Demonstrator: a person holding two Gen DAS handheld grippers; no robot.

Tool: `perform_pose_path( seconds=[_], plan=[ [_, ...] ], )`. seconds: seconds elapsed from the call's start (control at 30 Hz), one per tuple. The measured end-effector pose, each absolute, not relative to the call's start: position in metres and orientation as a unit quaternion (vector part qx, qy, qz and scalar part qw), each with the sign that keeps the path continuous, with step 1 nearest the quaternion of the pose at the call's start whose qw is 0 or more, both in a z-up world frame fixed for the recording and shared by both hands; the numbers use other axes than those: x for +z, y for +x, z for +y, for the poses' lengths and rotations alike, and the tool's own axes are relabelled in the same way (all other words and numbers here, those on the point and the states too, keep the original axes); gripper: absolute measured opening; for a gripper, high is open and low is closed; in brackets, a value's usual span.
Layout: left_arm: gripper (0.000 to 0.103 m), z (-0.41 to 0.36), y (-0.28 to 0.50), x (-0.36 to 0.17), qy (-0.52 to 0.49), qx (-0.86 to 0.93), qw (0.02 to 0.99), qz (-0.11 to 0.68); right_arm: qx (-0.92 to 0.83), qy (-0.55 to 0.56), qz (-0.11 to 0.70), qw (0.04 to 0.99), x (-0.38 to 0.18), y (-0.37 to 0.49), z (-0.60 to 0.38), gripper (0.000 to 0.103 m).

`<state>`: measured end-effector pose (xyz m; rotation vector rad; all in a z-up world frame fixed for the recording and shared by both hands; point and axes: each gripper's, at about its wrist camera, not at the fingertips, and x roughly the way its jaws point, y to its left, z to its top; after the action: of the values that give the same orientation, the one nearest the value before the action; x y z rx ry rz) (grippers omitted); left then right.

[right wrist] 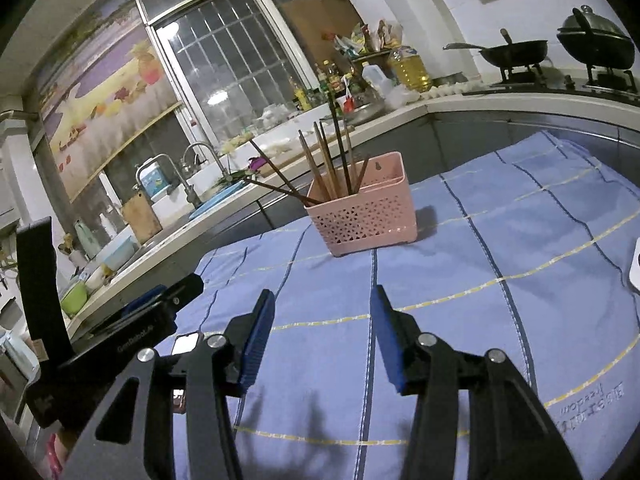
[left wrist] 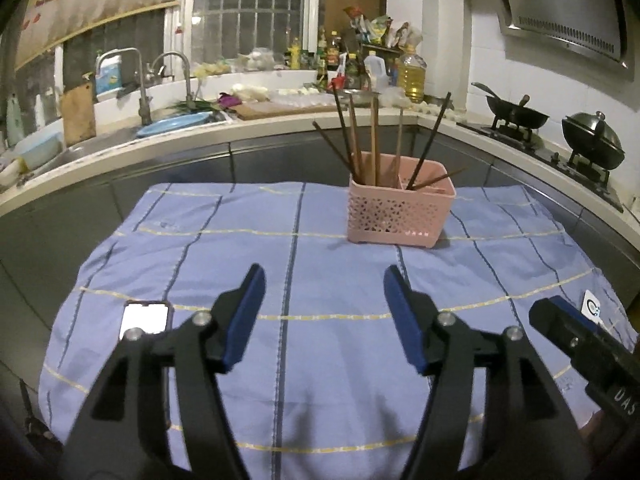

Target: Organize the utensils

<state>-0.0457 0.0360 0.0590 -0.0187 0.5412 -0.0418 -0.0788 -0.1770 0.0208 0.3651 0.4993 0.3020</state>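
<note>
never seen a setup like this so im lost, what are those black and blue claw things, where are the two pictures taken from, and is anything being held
The claws are two hand-held grippers, one in each of a person's hands; there is no robot arm. Each carries a wide-angle camera looking forward along its two fingers, so one picture is the left gripper's view and the other the right's.

The left gripper and the right gripper both stand open with nothing between their blue pads. Each also shows at the edge of the other's picture.

They hover over a table under a blue striped cloth. On it stands a pink basket holding brown chopsticks in two compartments. A lit phone lies on the cloth by the left gripper. Behind is a kitchen counter with a sink and a stove.
</note>
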Motion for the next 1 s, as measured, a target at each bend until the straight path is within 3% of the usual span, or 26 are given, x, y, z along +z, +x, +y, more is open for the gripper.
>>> perform_pose_path(
  seconds=[0.43, 0.7, 1.0],
  plan=[
    [0.071, 0.036, -0.039, 0.045, -0.017, 0.007, 0.953, 0.301, 0.149, 0.182, 0.272, 0.933, 0.009, -0.07, -0.181, 0.053],
    [0.097, 0.033, -0.042, 0.03, -0.024, 0.022, 0.945, 0.326, 0.133, 0.188, 0.29, 0.929, 0.001, -0.064, -0.195, 0.054],
    [0.097, 0.023, -0.069, 0.0, -0.023, 0.031, 0.919, 0.392, 0.099, 0.18, 0.319, 0.925, -0.007, -0.08, -0.218, 0.056]
  ],
)
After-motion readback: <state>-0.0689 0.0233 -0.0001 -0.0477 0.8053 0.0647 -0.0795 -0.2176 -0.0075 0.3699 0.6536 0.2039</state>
